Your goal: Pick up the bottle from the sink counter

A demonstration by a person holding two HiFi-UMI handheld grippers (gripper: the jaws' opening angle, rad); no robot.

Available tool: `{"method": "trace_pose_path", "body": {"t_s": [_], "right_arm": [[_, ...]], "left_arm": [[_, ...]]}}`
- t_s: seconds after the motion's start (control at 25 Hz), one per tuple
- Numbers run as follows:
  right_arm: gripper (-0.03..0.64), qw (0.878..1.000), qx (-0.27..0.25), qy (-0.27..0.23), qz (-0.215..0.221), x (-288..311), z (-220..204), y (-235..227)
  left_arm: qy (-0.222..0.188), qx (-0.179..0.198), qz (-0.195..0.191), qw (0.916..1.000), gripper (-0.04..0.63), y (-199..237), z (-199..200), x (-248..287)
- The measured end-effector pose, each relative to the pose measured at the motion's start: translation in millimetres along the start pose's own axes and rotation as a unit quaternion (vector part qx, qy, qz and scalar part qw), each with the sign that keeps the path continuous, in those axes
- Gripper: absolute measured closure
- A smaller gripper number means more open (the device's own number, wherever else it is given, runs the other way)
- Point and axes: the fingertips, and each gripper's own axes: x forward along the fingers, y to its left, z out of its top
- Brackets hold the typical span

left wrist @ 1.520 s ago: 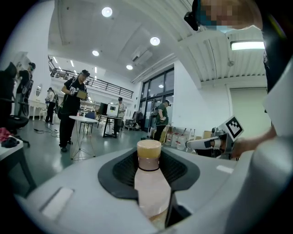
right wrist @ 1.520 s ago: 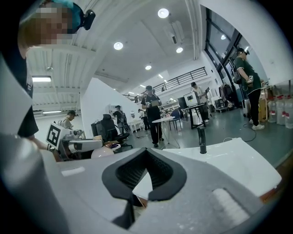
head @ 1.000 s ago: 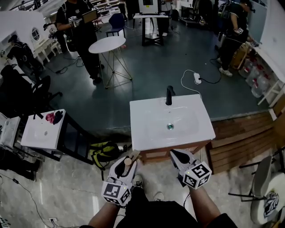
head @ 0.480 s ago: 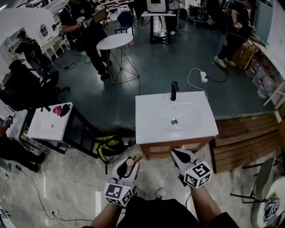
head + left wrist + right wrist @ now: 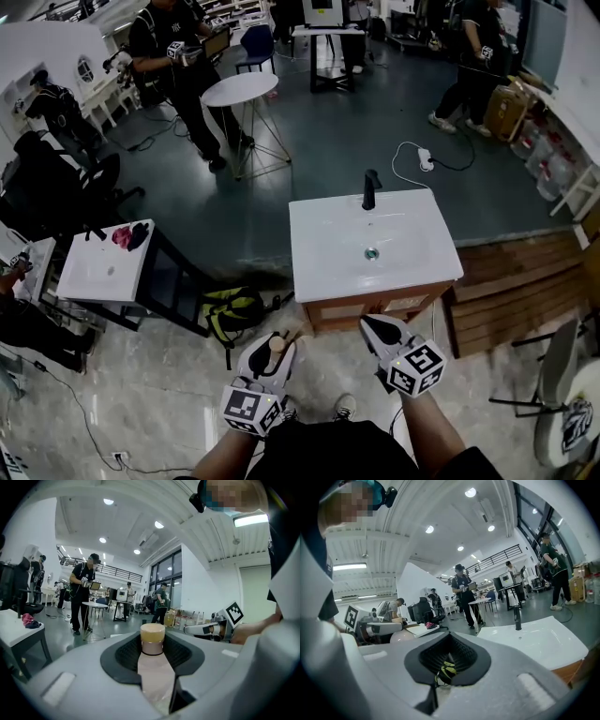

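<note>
A pale bottle [image 5: 153, 672] with a tan cap [image 5: 277, 344] stands upright between the jaws of my left gripper [image 5: 269, 352], which is shut on it below the neck. In the left gripper view the cap rises just above the dark pads [image 5: 126, 653]. My right gripper [image 5: 380, 330] is shut with nothing in it; its jaws meet in a thin seam in the right gripper view. Both grippers hang in front of the white sink counter [image 5: 328, 244], short of its near edge. A black faucet [image 5: 371, 189] stands at the counter's far side.
A yellow-black backpack [image 5: 232, 309] lies on the floor left of the counter. A small white stand [image 5: 94, 277] with a red cloth is further left. A wooden platform [image 5: 511, 291] is on the right. A round table [image 5: 246, 89] and several people stand beyond.
The head view has drifted, so the sink counter sits a little further right and higher in it. Both grippers keep their places and the bottle stays gripped.
</note>
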Motion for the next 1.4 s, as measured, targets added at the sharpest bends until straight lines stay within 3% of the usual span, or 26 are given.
{"method": "trace_pose_path", "body": {"t_s": [0.84, 1.4], "right_arm": [[0.617, 0.998, 0.015, -0.006, -0.063, 29, -17, 51], [0.617, 0.997, 0.017, -0.007, -0.069, 42, -24, 63]], "left_arm": [[0.008, 0.008, -0.069, 0.9976, 0.456, 54, 1, -22], [0.012, 0.006, -0.075, 0.9971, 0.456, 72, -4, -30]]}}
